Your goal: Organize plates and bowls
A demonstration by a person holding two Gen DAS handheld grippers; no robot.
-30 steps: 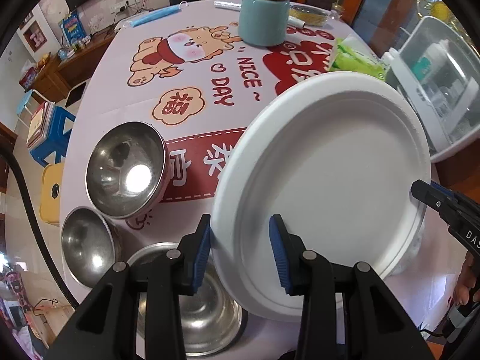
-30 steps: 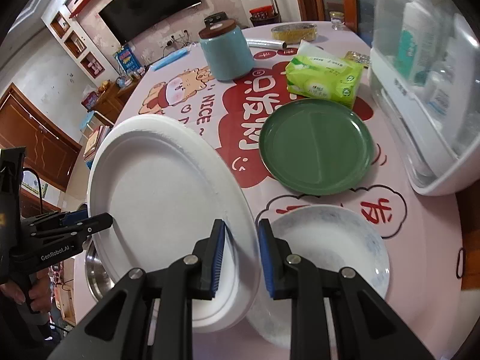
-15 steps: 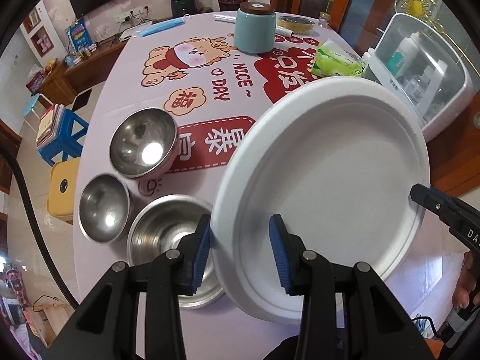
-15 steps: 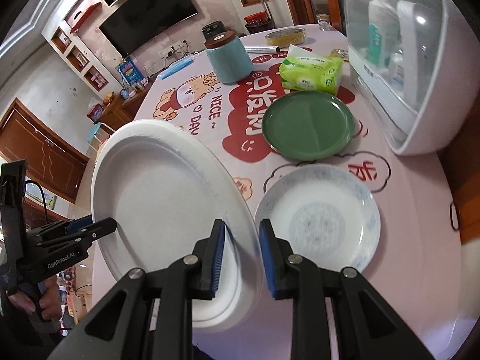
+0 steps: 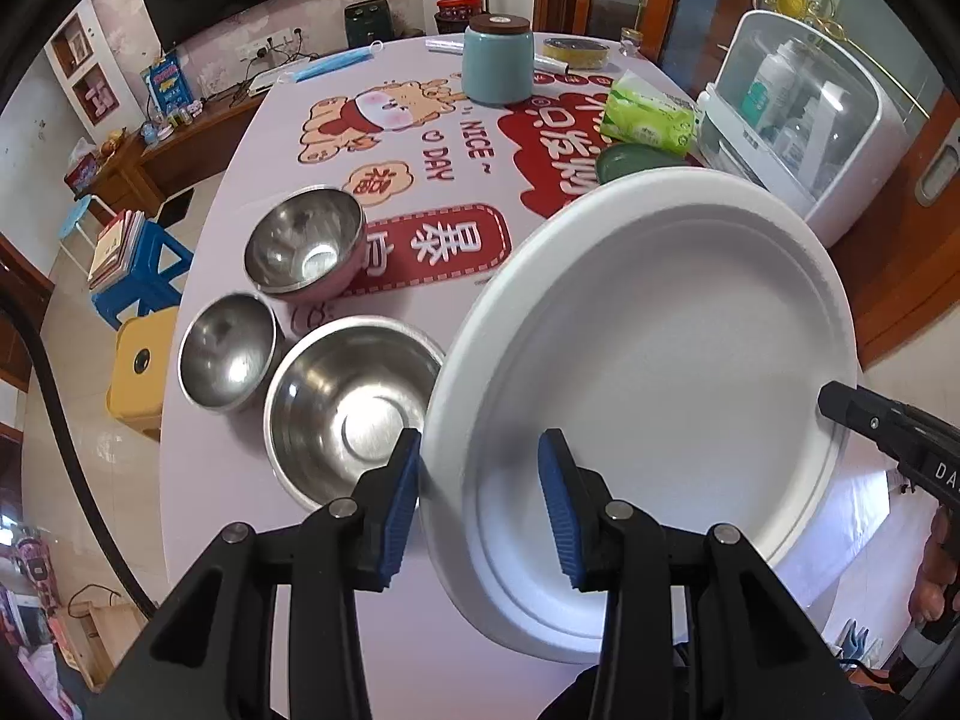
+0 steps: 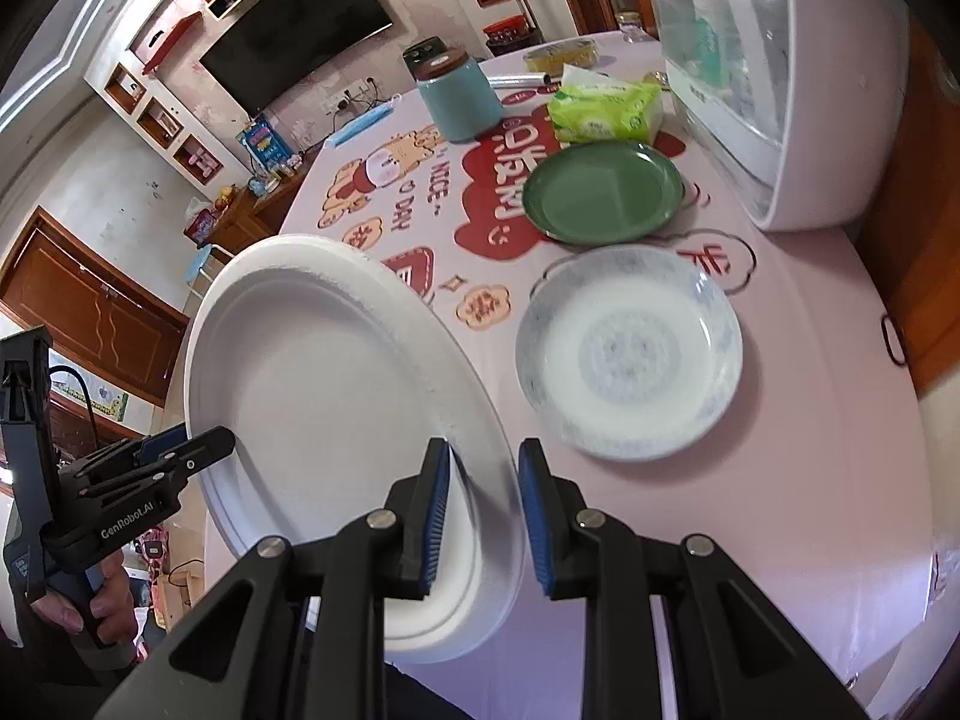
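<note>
- Here the left gripper [image 5: 477, 504] holds the white plate [image 5: 648, 384] by its rim at the plate's 7 o'clock edge, jaws partly closed, one blue pad under the rim and one on the inner face.
- The right gripper [image 6: 483, 507] clamps the same white plate [image 6: 324, 396] at its opposite edge, jaws narrow, rim between the pads.
- The plate is tilted and held clear of the table [image 5: 240, 480].
- Left view: three steel bowls [image 5: 354, 408] sit at 9 to 11 o'clock from the gripper.
- Right view: a patterned white dish [image 6: 630, 354] lies at 1 o'clock, with a green plate [image 6: 603, 189] beyond it.
- A teal jar [image 6: 459, 96] stands at 12 o'clock, far side.
</note>
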